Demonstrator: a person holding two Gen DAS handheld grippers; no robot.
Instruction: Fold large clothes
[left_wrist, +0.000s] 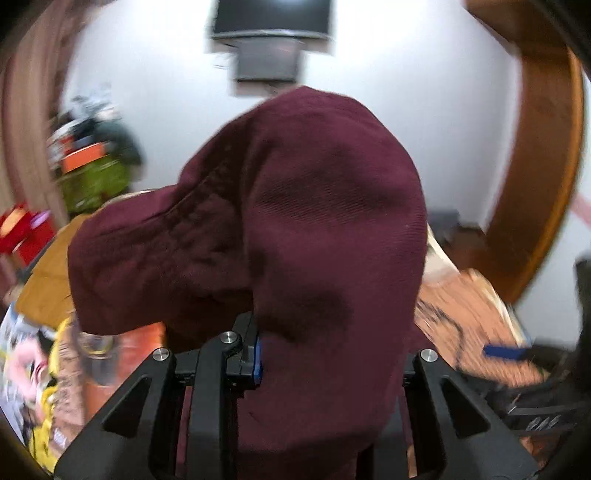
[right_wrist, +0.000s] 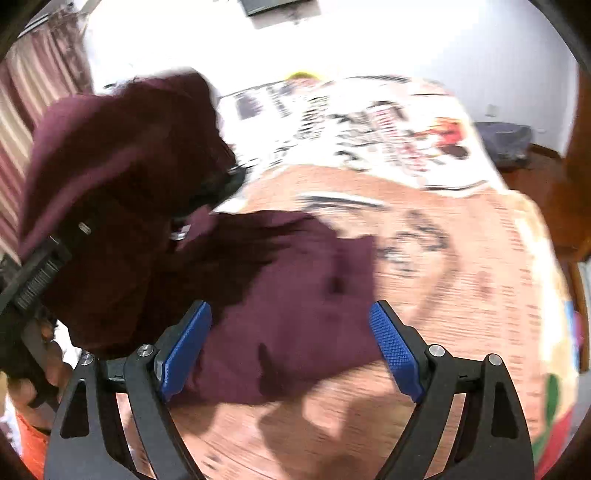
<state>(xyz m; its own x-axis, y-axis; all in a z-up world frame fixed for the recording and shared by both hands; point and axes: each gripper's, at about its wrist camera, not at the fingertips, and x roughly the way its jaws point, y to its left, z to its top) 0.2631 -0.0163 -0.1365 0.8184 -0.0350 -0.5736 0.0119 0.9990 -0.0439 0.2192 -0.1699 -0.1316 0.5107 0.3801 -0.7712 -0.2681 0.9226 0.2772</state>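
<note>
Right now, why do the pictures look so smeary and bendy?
Left wrist view: the maroon garment looks fairly sharp, but the room behind streaks with motion blur, and the fisheye bends the wooden frame. Right wrist view: the printed bedspread smears, the right gripper stays crisp, and the white wall glares bright.

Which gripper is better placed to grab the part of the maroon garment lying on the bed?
Right. The right gripper is open just above the maroon garment lying on the bed. The left gripper is already shut on its lifted part.
</note>
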